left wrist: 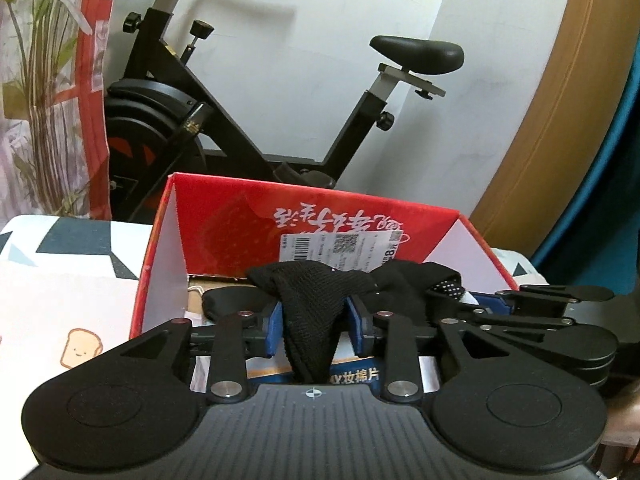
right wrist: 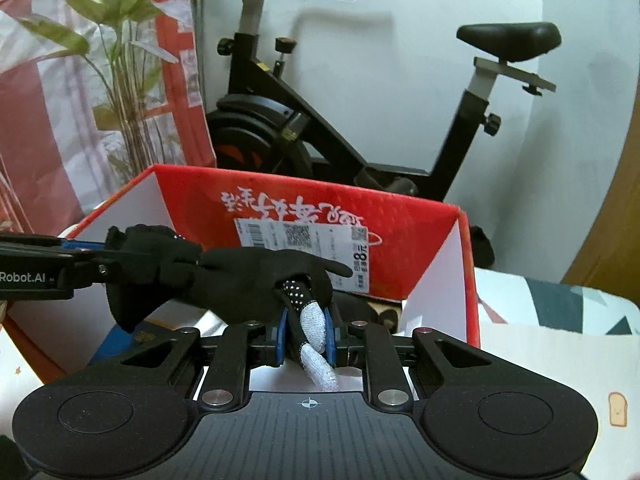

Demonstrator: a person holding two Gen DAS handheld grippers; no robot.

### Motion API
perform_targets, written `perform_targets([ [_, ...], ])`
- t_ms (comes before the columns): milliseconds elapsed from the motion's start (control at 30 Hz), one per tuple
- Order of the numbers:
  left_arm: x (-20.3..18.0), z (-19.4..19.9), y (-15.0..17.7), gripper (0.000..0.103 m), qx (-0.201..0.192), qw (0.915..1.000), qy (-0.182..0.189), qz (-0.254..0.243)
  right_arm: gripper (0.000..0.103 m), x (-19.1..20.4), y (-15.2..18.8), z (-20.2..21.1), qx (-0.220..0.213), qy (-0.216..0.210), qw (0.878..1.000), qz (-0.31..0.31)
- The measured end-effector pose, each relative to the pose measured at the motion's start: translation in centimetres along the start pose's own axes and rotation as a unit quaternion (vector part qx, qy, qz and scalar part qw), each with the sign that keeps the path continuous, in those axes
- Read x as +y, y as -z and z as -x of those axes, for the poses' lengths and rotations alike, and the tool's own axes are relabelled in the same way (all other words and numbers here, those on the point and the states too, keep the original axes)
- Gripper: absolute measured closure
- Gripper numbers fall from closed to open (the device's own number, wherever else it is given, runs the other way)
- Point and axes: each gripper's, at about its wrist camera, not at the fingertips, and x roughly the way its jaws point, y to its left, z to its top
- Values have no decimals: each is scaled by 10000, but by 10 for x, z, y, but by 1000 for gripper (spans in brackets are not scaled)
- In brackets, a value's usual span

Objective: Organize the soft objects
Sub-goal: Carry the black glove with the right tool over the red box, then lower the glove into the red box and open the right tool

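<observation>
A black knit glove [left wrist: 316, 300] with a white-tipped finger [right wrist: 316, 320] hangs stretched between both grippers above an open red cardboard box [left wrist: 224, 216]. My left gripper [left wrist: 316, 320] is shut on the glove's cuff end. My right gripper [right wrist: 306, 332] is shut on the white-tipped finger and a dotted black finger. The right gripper shows at the right in the left wrist view [left wrist: 520, 308]; the left gripper shows at the left in the right wrist view [right wrist: 80, 264]. The glove's body [right wrist: 248, 276] spans the box opening.
The red box [right wrist: 400, 232] holds a blue package [left wrist: 352, 376] and a dark object. It rests on a patterned cloth [left wrist: 60, 280]. A black exercise bike [left wrist: 240, 100] stands behind, with a plant [right wrist: 116, 60] at the left.
</observation>
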Motion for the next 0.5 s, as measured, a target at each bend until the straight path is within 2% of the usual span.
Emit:
perform_targets([
  [100, 2, 2, 0, 59, -38, 10000, -37, 26, 84, -3, 2, 2, -30, 16, 10000, -40],
  [200, -2, 6, 0, 47, -93, 9997, -189, -77, 76, -6, 4, 5, -88, 211, 9997, -71],
  [300, -3, 12, -3, 34, -215, 9992, -327, -113, 74, -9, 5, 15, -289, 451, 9985, -115],
  [367, -3, 18, -5, 31, -314, 9988, -373, -85, 69, -10, 6, 22, -361, 486, 9981, -138],
  [467, -6, 30, -7, 25, -427, 9983, -390, -89, 57, -11, 9, 33, -430, 458, 9979, -162],
  [500, -8, 35, -6, 20, -459, 9980, -405, -127, 51, -10, 11, 36, -458, 434, 9978, -179],
])
